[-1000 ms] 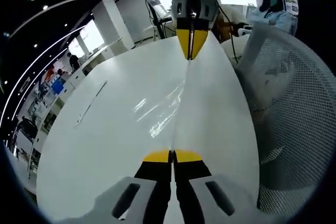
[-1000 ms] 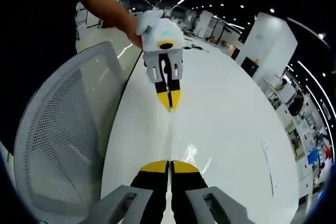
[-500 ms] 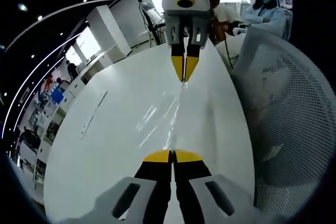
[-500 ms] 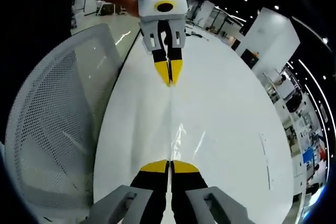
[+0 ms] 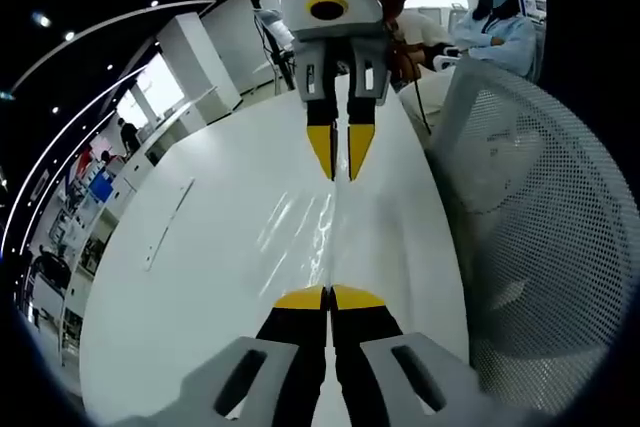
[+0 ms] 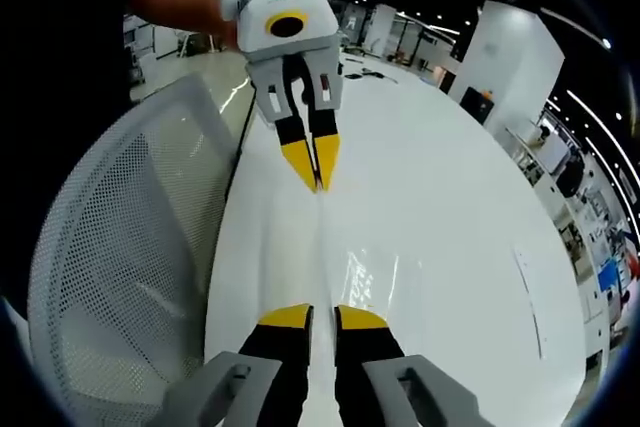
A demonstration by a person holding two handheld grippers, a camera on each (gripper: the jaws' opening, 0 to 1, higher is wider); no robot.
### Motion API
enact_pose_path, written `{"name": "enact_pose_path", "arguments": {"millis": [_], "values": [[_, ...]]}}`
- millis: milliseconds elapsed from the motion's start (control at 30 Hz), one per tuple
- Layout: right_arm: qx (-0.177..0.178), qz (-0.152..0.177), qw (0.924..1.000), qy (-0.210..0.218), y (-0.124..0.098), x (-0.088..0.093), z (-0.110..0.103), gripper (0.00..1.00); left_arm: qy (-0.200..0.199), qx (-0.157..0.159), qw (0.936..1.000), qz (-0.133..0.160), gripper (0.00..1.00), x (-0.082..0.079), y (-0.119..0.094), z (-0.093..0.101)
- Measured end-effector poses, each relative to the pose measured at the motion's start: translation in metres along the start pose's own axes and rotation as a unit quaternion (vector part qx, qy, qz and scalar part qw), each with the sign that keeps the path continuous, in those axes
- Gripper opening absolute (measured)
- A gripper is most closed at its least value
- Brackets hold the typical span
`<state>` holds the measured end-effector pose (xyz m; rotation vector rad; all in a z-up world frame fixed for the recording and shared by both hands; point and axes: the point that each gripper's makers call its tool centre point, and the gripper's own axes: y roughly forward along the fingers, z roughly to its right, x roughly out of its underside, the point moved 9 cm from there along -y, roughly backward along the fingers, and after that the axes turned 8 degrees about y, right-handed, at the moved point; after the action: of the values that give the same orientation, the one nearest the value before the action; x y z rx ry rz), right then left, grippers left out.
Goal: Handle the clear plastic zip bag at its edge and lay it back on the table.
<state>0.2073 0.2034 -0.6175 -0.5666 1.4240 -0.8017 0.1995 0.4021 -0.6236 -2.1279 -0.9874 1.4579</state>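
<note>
A long white table (image 5: pixel 200 277) runs through a bright open office, a white mesh chair (image 5: pixel 530 247) beside it. The clear zip bag (image 5: pixel 322 232), barely visible, shows only as glints on the table. Left gripper (image 5: pixel 328 299) pinches its near edge; right gripper (image 6: pixel 322 316) stands parted.

From the right gripper view, the right gripper (image 6: pixel 322 316) has its yellow-tipped jaws slightly parted, a narrow gap between them. The clear plastic zip bag (image 6: pixel 345 257) stretches over the white table (image 6: pixel 450 207), glinting near the gripper. At the bag's far end the left gripper (image 6: pixel 312 175) points back, its yellow tips together on the bag's edge. A white mesh chair (image 6: pixel 130 277) stands beside the table's edge.
</note>
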Motion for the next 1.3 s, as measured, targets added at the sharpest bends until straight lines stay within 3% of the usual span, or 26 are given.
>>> {"name": "enact_pose_path", "arguments": {"millis": [767,1300], "values": [[-0.029,0.036,0.9989,-0.006,0.029,-0.040,-0.009,0.07,0.015,0.014,0.9997,0.016,0.00,-0.018,0.006,0.005],[-0.035,0.027,0.9990,0.000,0.032,-0.045,-0.009,0.00,0.036,0.019,0.9991,0.013,0.00,-0.016,0.007,0.005]]}}
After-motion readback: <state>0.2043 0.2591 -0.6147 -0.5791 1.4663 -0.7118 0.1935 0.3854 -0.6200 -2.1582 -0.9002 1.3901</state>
